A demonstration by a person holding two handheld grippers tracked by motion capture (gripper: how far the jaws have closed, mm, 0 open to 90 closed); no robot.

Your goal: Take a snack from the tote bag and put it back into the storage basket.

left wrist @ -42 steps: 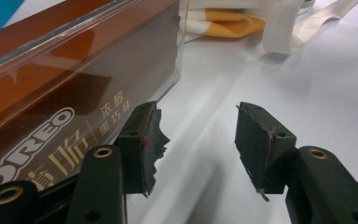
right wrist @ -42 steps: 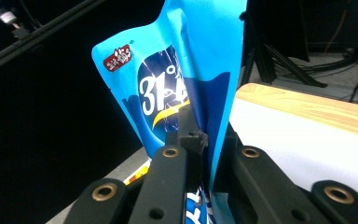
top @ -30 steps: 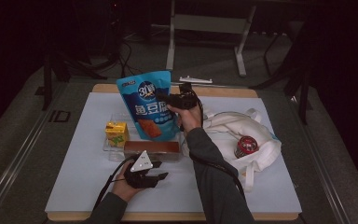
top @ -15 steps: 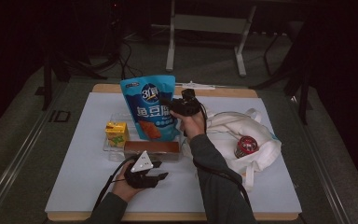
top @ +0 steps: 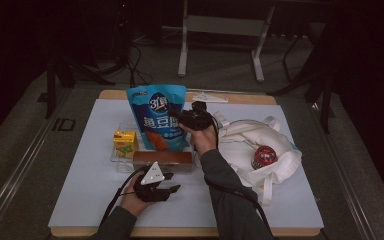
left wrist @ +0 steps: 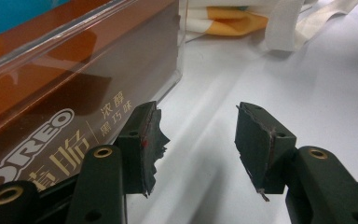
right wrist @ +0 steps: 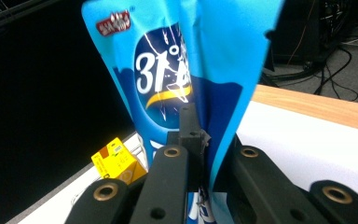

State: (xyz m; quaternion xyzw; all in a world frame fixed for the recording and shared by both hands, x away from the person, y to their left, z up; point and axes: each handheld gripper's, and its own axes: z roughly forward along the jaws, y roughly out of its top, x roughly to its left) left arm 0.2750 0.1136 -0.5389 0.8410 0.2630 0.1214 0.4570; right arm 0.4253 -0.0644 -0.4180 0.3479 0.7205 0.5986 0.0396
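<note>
A tall blue snack bag (top: 157, 117) stands upright at the back of the white mat, behind a clear tray. My right gripper (top: 180, 119) is shut on the bag's right edge; in the right gripper view the blue film (right wrist: 177, 70) is pinched between the jaws of that gripper (right wrist: 205, 135). My left gripper (top: 172, 190) rests low on the mat near the front, open with nothing between its fingers (left wrist: 198, 135). Just to its left lies a brown Oreo box (left wrist: 60, 93), seen from above (top: 162, 159) along the tray's front.
A small yellow juice carton (top: 125, 142) stands in the clear tray (top: 117, 160) left of the bag, also in the right gripper view (right wrist: 116, 161). A white cloth tote (top: 245, 145) with a red can (top: 264, 156) on it lies to the right. A wooden edge (right wrist: 317, 105) borders the mat.
My right hand has drifted a little toward the person with the blue bag still gripped, and the bag stands straighter. The left gripper has stayed put.
</note>
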